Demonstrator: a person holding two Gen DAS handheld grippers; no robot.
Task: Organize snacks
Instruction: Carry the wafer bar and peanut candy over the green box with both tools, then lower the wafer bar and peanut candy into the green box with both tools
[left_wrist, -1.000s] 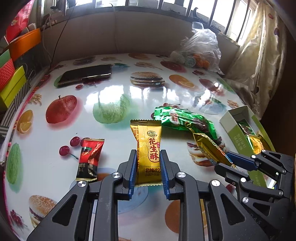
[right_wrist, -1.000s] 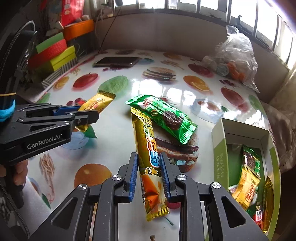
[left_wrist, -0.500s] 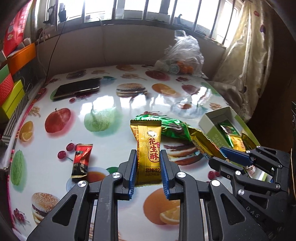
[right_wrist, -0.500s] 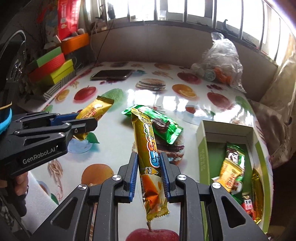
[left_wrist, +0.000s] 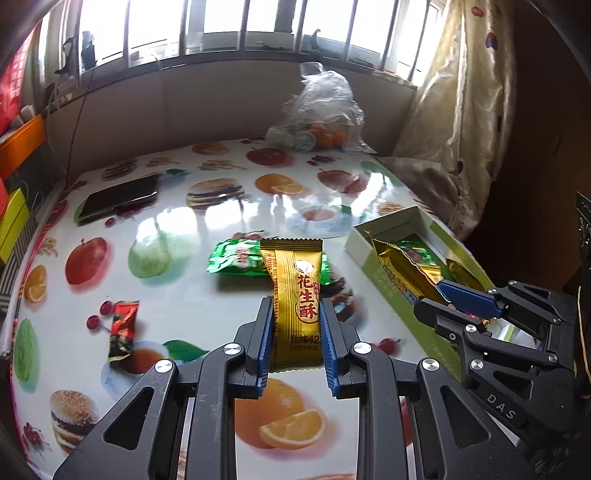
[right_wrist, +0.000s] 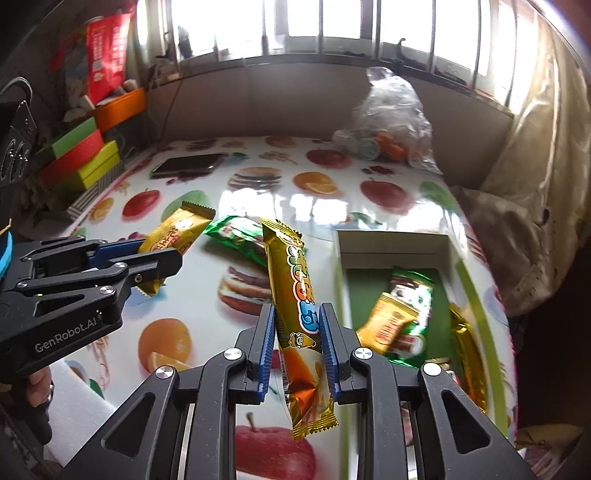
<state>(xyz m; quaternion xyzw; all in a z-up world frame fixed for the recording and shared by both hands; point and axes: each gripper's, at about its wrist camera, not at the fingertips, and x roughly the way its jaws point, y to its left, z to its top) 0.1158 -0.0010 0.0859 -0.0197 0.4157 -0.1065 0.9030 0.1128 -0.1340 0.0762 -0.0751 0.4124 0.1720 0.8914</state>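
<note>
My left gripper is shut on a gold peanut-candy packet held above the table; it also shows in the right wrist view. My right gripper is shut on a long gold snack bar held upright, just left of the open green-and-white box. The box holds several gold and green packets. A green packet lies on the table behind both held snacks. A small red candy lies at the left in the left wrist view.
A black phone lies at the far left of the fruit-print table. A clear plastic bag of items sits at the back by the wall. Coloured boxes are stacked off the left edge. A curtain hangs at the right.
Both grippers have risen and drawn back with their snacks, and the right one has shifted toward the box. The green packet and red candy stay on the table.
</note>
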